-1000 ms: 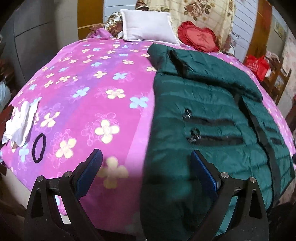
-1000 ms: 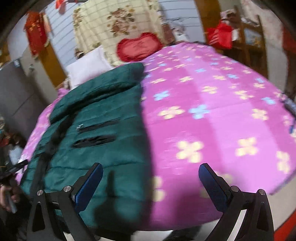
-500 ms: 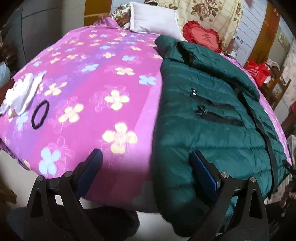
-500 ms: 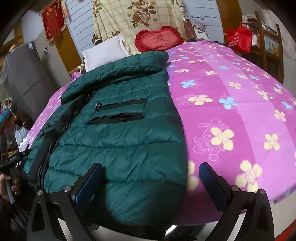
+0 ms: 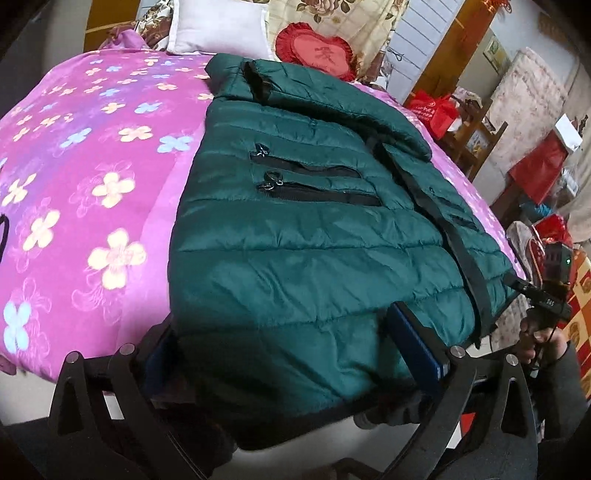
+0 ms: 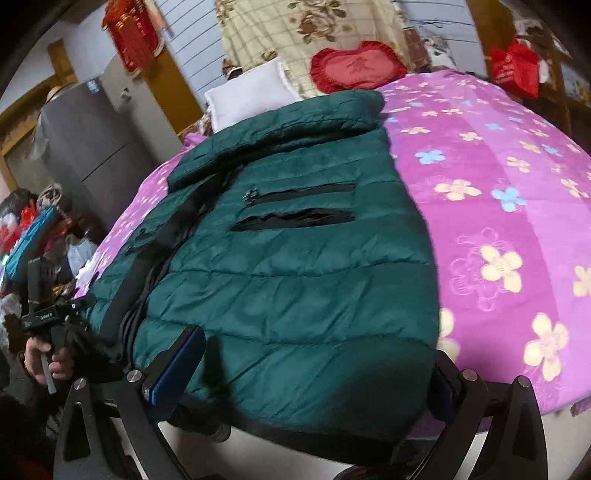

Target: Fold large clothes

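A dark green puffer jacket point(image 5: 295, 236) lies spread on the pink flowered bedspread point(image 5: 74, 166), its hem hanging over the near bed edge. It also shows in the right wrist view point(image 6: 295, 280). My left gripper point(image 5: 291, 354) is open, its fingers straddling the jacket's left hem corner. My right gripper point(image 6: 314, 369) is open, its fingers straddling the jacket's right hem corner. The right gripper and hand also appear at the right edge of the left wrist view point(image 5: 546, 302); the left one appears at the left of the right wrist view point(image 6: 44, 317).
A white pillow point(image 5: 218, 26) and a red heart cushion point(image 5: 317, 51) lie at the bed's head. A grey fridge point(image 6: 85, 136) stands left of the bed. Red bags and clutter point(image 5: 432, 107) stand on the other side.
Both grippers have moved in toward the near bed edge and now straddle the jacket's hem corners. Both stay open.
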`<action>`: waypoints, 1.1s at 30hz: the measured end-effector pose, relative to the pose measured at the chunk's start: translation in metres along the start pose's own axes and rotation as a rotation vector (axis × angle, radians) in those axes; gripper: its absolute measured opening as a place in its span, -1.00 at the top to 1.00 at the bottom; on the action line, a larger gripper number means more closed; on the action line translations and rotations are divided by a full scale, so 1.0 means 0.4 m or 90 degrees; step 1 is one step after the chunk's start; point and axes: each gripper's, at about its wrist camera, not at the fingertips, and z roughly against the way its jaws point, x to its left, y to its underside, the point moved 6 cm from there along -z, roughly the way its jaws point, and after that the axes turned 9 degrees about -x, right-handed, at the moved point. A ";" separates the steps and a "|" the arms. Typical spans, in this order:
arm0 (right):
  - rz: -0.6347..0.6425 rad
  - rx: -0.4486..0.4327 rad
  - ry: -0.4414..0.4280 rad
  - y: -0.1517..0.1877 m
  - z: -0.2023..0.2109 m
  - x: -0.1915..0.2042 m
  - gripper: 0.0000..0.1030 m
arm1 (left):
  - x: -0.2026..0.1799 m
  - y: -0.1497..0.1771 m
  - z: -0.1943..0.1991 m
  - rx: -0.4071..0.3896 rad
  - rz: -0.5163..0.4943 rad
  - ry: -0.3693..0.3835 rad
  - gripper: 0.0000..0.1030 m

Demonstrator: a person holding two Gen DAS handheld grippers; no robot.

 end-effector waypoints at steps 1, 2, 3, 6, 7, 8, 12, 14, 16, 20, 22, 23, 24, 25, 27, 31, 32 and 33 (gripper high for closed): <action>-0.011 -0.002 -0.004 -0.002 0.002 -0.003 -1.00 | 0.000 -0.002 0.000 0.000 0.005 0.002 -0.98; -0.017 -0.003 -0.006 -0.001 0.004 -0.004 -1.00 | 0.005 0.003 0.000 0.000 0.008 0.005 -0.97; -0.021 -0.002 -0.009 0.002 0.008 -0.004 -1.00 | 0.003 0.005 0.003 0.005 0.012 0.015 -0.97; -0.050 0.004 -0.049 0.009 0.019 0.002 -1.00 | -0.017 0.018 0.012 0.022 0.002 0.048 -0.97; -0.062 0.006 -0.069 0.011 0.023 0.003 -1.00 | -0.024 0.020 0.013 0.024 -0.007 0.048 -0.98; -0.067 0.007 -0.076 0.011 0.024 0.006 -1.00 | -0.028 0.019 0.007 0.026 -0.012 0.046 -0.98; -0.089 -0.002 -0.091 -0.025 -0.015 -0.003 -1.00 | -0.014 -0.012 -0.031 0.017 -0.002 0.021 -0.97; -0.123 -0.016 -0.106 -0.054 -0.044 -0.019 -1.00 | -0.007 -0.031 -0.050 0.013 0.024 0.019 -0.97; -0.146 -0.023 -0.112 -0.062 -0.047 -0.028 -1.00 | -0.010 -0.031 -0.052 0.018 0.038 0.027 -0.97; -0.139 -0.023 -0.105 -0.033 -0.006 -0.022 -1.00 | -0.025 0.017 -0.006 0.027 0.020 0.039 -0.97; -0.139 -0.031 -0.093 -0.024 0.012 -0.029 -0.93 | -0.023 0.030 0.014 0.017 0.034 0.035 -0.97; -0.139 -0.036 -0.081 -0.022 0.017 -0.034 -0.76 | -0.019 0.038 0.025 0.005 0.040 0.022 -0.97; -0.139 -0.036 -0.074 -0.022 0.018 -0.042 -0.64 | -0.017 0.036 0.026 -0.004 0.041 0.007 -0.96; -0.137 -0.035 -0.060 -0.023 0.014 -0.050 -0.36 | -0.012 0.033 0.024 -0.014 0.038 -0.011 -0.91; -0.128 -0.031 -0.027 -0.026 0.003 -0.058 -0.03 | 0.000 0.022 0.016 -0.029 0.032 -0.062 -0.41; -0.074 -0.025 0.008 -0.020 -0.012 -0.041 0.17 | 0.010 0.015 0.009 -0.035 0.052 -0.076 -0.09; -0.053 -0.027 0.022 -0.018 -0.013 -0.034 0.17 | 0.007 0.016 0.007 -0.034 0.048 -0.081 -0.09; -0.042 -0.029 0.031 -0.017 -0.014 -0.030 0.17 | 0.006 0.014 0.004 -0.035 0.045 -0.083 -0.09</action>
